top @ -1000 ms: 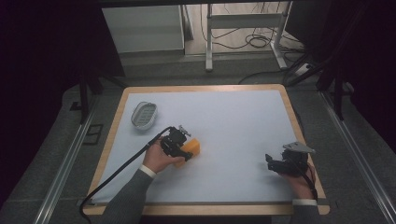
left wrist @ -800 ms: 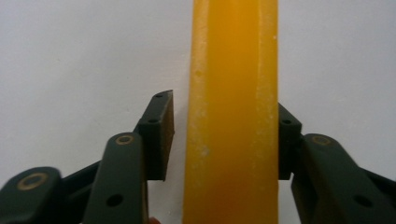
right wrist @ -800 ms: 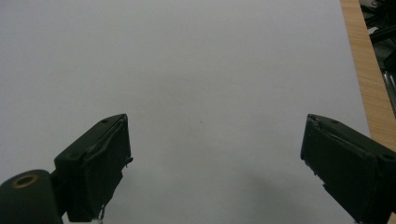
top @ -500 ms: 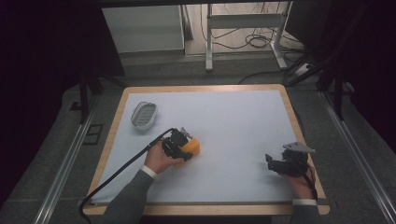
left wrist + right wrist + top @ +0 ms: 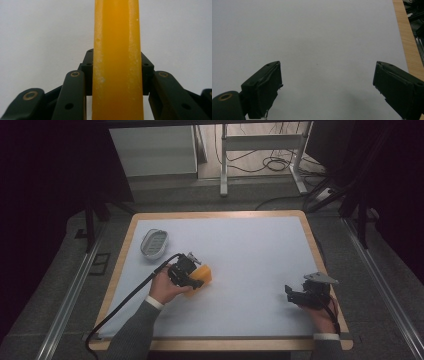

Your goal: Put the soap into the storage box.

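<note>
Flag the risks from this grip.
1. The left claw pinches the orange, smooth, waxy-looking block on its narrow faces, so it might slip or twist when lifted.
2. If it goes to the small grey oval dish, the trailing black cable may snag.

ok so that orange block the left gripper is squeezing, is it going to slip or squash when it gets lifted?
The orange block looks like a smooth, waxy bar, so it may be somewhat slippery. Its edges stay straight where the left gripper presses both sides, so it is probably firm, not squashy. Its flat faces suggest it would slide on the white table rather than roll.
</note>
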Demonstrator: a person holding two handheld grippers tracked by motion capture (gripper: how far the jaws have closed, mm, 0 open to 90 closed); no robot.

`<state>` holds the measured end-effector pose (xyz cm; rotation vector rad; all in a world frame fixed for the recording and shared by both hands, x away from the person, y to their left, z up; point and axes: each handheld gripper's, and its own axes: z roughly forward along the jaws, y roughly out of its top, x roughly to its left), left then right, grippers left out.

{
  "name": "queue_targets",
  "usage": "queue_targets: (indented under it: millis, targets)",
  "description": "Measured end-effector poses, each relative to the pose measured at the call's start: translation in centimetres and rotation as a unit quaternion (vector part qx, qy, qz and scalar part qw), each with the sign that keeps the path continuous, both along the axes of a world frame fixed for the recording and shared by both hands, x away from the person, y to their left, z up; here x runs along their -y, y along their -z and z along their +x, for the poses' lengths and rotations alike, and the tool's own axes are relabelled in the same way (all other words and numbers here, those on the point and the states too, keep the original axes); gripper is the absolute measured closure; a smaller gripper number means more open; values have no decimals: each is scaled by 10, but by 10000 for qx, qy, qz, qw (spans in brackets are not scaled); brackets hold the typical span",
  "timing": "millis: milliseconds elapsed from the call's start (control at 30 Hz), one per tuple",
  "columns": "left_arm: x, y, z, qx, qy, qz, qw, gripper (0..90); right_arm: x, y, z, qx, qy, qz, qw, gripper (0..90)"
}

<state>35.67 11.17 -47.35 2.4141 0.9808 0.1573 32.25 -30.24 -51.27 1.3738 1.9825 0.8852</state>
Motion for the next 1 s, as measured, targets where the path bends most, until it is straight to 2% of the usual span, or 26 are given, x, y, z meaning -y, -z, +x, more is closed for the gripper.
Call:
queue_targets:
  millis: [200, 500, 700, 1000]
  targets:
    - [-8, -9, -1, 60, -51, -74, 9999, 610, 1, 0, 0, 10, -7, 13, 10000, 84]
    - [-13, -13, -1, 91, -83, -57, 9999, 609, 2, -1, -1, 13, 18, 17, 10000, 84]
    - [-20, -17, -1, 75, -131, -122, 9998, 610, 1, 0, 0, -4, 33, -1, 10000, 85]
    - [-34, -23, 1, 112, -291, -189, 9993, 609, 2, 0, 0, 12, 26, 9, 10000, 85]
